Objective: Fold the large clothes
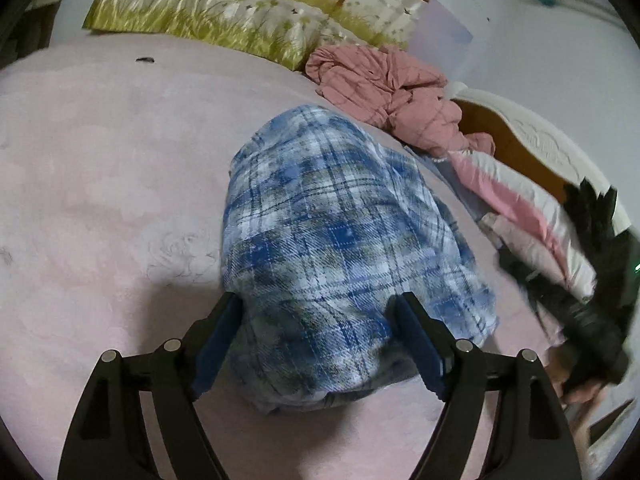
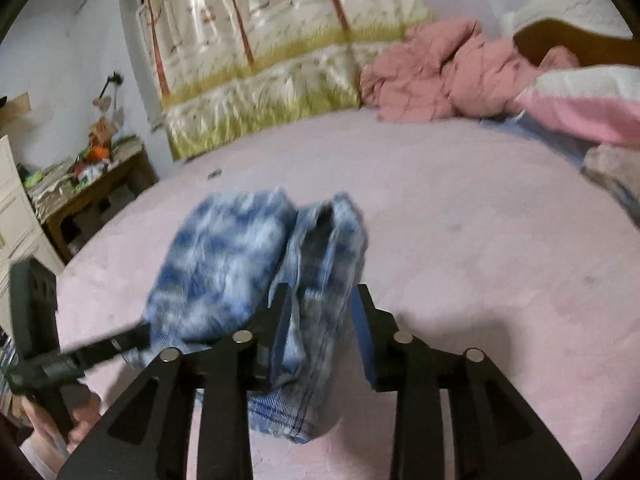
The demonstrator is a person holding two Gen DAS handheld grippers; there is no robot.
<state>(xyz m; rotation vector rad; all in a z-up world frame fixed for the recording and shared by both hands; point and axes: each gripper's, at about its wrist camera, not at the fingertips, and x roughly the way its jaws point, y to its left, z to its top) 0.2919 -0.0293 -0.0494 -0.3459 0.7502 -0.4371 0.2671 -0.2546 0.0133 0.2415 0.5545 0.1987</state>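
Left wrist view, plaid garment [image 1: 340, 240] bunched mid-bed, bare pink sheet [image 1: 100, 200] leftward

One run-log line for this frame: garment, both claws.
garment: blue plaid garment bunched on pink bed | left claw: open, straddling it | right claw: open, fabric between pads | fold: unfinished

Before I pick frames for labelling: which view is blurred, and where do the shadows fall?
Left wrist view: plaid garment sharp; right gripper at the edge smeared; shadow on the pink bed cover beneath the left gripper. Right wrist view: garment motion-blurred, left gripper streaked, background soft. Both bend at the fisheye rim.
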